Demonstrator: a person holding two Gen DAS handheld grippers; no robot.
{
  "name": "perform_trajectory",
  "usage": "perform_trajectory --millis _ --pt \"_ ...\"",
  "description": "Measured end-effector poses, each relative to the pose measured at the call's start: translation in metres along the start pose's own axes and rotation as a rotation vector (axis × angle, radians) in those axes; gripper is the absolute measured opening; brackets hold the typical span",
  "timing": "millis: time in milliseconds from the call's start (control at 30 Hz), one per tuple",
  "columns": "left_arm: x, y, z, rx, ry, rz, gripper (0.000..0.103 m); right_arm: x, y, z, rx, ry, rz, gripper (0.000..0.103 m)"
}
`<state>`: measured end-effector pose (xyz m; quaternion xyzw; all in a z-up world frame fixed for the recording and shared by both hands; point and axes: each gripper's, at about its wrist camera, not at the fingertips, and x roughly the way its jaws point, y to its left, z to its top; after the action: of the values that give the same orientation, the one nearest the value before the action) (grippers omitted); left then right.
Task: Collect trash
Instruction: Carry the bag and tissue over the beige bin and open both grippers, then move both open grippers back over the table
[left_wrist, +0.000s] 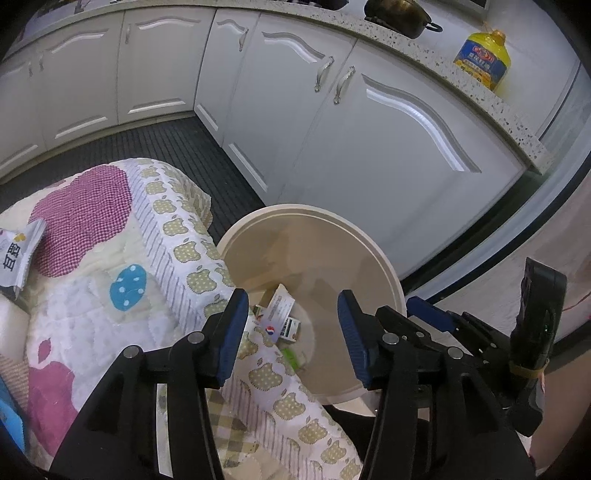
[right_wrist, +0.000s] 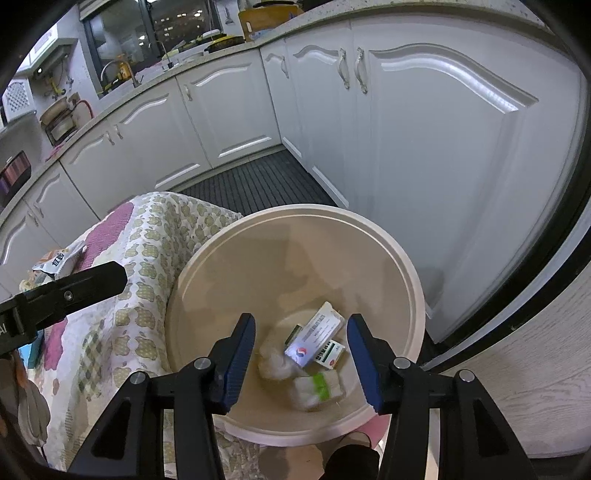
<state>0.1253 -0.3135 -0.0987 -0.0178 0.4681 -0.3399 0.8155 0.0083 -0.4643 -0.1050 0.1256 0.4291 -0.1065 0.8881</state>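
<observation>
The right gripper (right_wrist: 301, 354) hangs over the beige trash bin (right_wrist: 413, 280), and its jaws stand released with nothing between them. Through the gap one sees the bottom of the bin, where the trash lies: a white carton with a red and blue round logo (right_wrist: 314, 339), a smaller white and green box (right_wrist: 330, 356) just beside it, a crumpled white tissue (right_wrist: 273, 360) and a white wad with a green band (right_wrist: 317, 386). These pieces touch one another in one small heap.

The left gripper (left_wrist: 291, 332) is also released and empty. It is above the edge where the quilted cloth (left_wrist: 110, 295) meets the rim of the bin (left_wrist: 384, 258). The cloth has pink patches, a blue dotted patch and a border of small apples; it covers a low piece of furniture just beside the bin, and one fold of it hangs over the bin's rim. On the cloth, well apart from the bin, lies a white snack packet with dark characters (left_wrist: 20, 258); it shows also in the right wrist view, beyond the black body of the left gripper.

Behind stand white cabinets (left_wrist: 369, 147) with a speckled worktop (left_wrist: 491, 99), which carries a yellow oil bottle (left_wrist: 484, 59) and a dark pan (left_wrist: 399, 16). The floor (right_wrist: 255, 181) is dark and ribbed.
</observation>
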Motion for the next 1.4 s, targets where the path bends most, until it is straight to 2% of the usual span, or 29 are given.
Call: perform_trajectory --millis 233,367,767,867,1167,1400 --pt "-0.022 0.003 -0.005 0.015 -0.039 0.047 0.049 -0.009 0.018 0.003 -0.031 -0.018 0.019 0.051" --pt "-0.038 0.009 -0.009 0.012 -0.060 0.075 0.049 -0.017 0.031 0.006 -0.045 -0.034 0.046 0.060" --pt "-0.105 0.050 -0.036 -0.037 -0.121 0.164 0.049 -0.044 0.109 0.007 -0.155 -0.064 0.194 0.061" --pt "-0.122 0.065 -0.048 -0.063 -0.125 0.182 0.054 -0.047 0.132 0.002 -0.196 -0.060 0.232 0.061" --pt "-0.193 0.131 -0.092 -0.160 -0.158 0.265 0.054 -0.045 0.206 -0.017 -0.308 -0.001 0.386 0.063" --pt "-0.244 0.198 -0.130 -0.291 -0.183 0.371 0.054 -0.041 0.268 -0.031 -0.413 0.042 0.484 0.063"
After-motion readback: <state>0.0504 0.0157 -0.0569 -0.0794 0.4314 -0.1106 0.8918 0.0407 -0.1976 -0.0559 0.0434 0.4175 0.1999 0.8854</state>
